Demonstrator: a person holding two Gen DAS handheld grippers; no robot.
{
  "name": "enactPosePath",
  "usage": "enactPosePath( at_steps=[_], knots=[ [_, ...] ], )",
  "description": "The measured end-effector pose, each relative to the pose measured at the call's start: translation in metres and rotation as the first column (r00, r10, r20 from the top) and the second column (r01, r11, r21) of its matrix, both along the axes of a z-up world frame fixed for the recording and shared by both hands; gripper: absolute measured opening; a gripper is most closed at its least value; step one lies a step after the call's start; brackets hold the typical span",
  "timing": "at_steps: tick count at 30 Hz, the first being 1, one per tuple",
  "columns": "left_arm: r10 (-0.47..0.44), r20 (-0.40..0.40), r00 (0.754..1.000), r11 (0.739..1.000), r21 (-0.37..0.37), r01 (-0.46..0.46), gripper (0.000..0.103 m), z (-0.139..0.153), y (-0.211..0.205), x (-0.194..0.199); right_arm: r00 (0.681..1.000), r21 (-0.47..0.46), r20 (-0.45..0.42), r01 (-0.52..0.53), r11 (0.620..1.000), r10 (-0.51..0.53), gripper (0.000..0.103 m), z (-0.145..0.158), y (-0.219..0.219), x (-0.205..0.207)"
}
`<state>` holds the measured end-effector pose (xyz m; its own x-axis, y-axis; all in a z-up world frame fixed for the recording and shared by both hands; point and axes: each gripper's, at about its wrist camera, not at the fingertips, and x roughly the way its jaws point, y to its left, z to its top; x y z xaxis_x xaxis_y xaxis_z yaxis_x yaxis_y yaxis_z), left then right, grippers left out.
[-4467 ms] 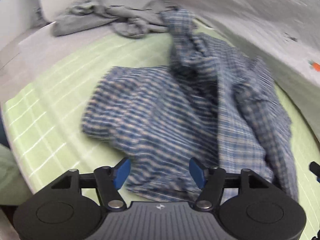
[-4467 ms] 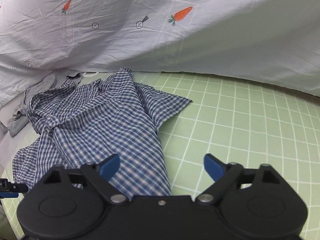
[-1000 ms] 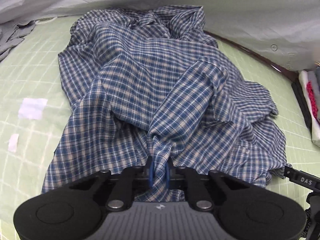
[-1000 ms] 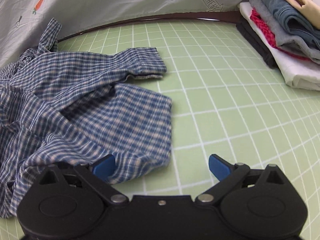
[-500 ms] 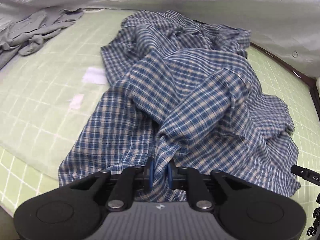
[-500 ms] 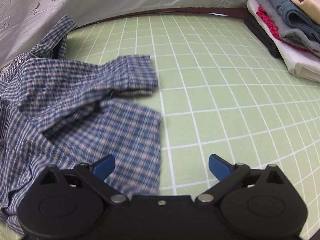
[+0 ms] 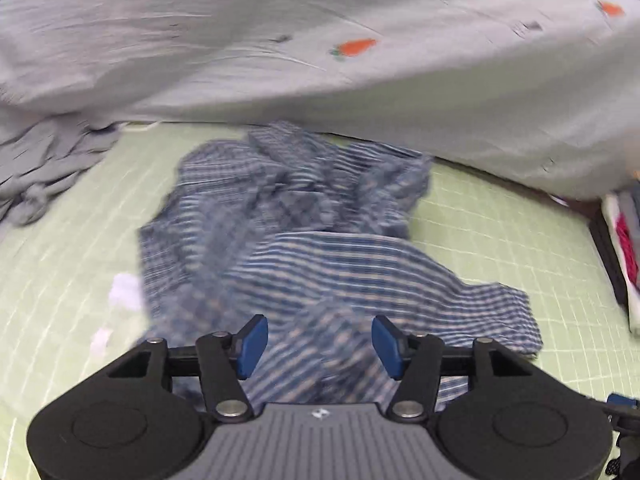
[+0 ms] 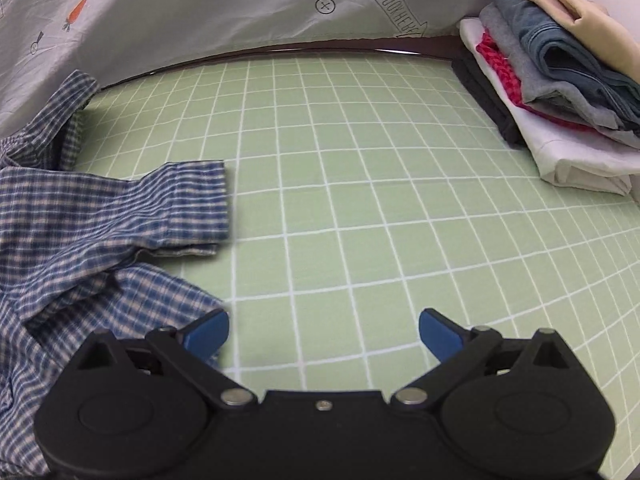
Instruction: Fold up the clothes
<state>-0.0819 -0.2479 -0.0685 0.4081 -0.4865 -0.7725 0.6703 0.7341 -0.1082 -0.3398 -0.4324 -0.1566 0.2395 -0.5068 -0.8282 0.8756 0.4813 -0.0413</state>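
While the blue checked shirt (image 7: 320, 248) lay rumpled on the green grid mat (image 8: 360, 200), we judged the folding barely begun: no clean fold showed, and one sleeve (image 8: 160, 200) stretched out flat to the right, its cuff on bare mat. We held the left gripper (image 7: 316, 340) above the shirt's near edge, its jaws opening, with cloth lying below and between the blue pads (image 7: 252, 340) but no longer pinched. We kept the right gripper (image 8: 324, 332) over the mat just right of the shirt's near corner, jaws wide apart and nothing between them.

At the far right, a stack of folded clothes (image 8: 560, 92) suggested finished work; at the far left, a grey garment (image 7: 44, 176) lay crumpled, seemingly waiting its turn. Behind everything hung a pale sheet printed with carrots (image 7: 320, 40). Two white scraps (image 7: 124, 292) sat on the mat left of the shirt.

A second earlier, we had the left jaws clamped on a bunched ridge of the shirt's near hem; half a second earlier they still gripped it. By this moment they had let go and the gripper had lifted, blurring that view, and the released cloth had slumped onto the heap. On the right side, the sleeve and near corner had slid left across the view, while those jaws stayed wide. Left to do: spreading the shirt flat, bringing in the sleeves, folding the body, stacking it.
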Motion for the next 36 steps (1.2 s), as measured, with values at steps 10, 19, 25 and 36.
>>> enactPosePath(
  at_steps=[10, 19, 25, 36],
  knots=[
    [-0.282, -0.147, 0.948, 0.951, 0.086, 0.296, 0.059, -0.054, -0.099, -0.048, 0.989, 0.011, -0.044, 0.139, 0.990, -0.138, 0.102, -0.014, -0.068, -0.046],
    [-0.341, -0.161, 0.926, 0.905, 0.210, 0.370, 0.056, -0.089, -0.117, -0.058, 0.981, 0.053, -0.015, 0.194, 0.980, -0.193, 0.103, -0.023, -0.074, -0.055],
    [-0.306, -0.181, 0.935, 0.940, 0.101, 0.327, 0.007, -0.076, -0.094, -0.035, 0.978, 0.047, -0.034, 0.206, 0.977, -0.204, 0.103, -0.018, -0.053, -0.051],
    [-0.197, -0.255, 0.947, 0.965, -0.218, 0.142, 0.006, 0.003, 0.022, 0.023, 0.982, 0.069, -0.045, 0.186, 0.980, -0.183, 0.103, -0.008, 0.004, -0.012]
  ],
)
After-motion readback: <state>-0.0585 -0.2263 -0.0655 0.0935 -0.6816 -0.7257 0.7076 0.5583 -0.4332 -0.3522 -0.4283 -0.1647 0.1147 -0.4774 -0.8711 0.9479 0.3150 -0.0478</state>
